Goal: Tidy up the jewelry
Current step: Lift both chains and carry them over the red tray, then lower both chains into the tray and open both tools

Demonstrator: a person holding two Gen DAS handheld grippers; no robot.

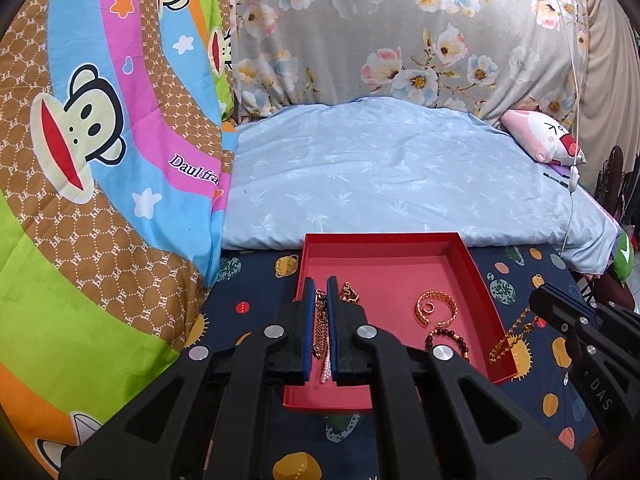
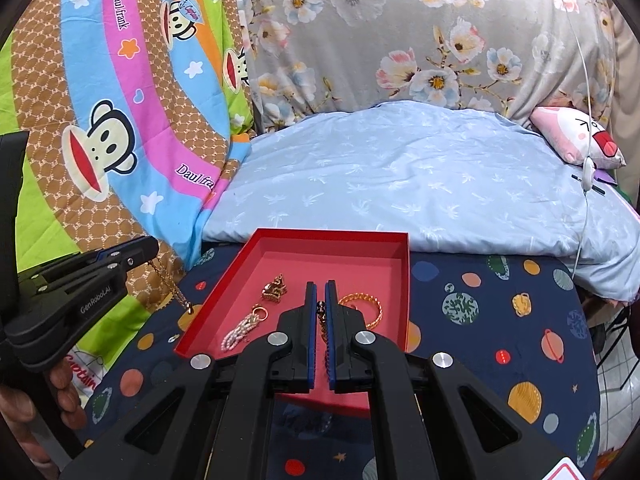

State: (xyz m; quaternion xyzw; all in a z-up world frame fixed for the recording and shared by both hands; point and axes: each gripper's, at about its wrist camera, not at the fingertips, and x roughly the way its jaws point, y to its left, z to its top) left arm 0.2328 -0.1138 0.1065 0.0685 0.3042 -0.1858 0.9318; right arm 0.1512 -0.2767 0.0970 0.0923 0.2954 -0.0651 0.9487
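Left gripper [image 1: 320,292] clamps gold chain [image 2: 172,286], dangling left of red tray [image 1: 472,268]. Right gripper [image 2: 320,294] narrow on gold chain too. Bangle [image 2: 362,308], pearls [image 2: 240,330] already inside. Next: lower chains in, release.

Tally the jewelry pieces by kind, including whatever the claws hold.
Gold chains: 2, one pinched in the left claw, one in the right claw
Gold bangle: 1
Dark bead bracelet: 1
Pearl strand: 1
Gold charm: 1
Total: 6
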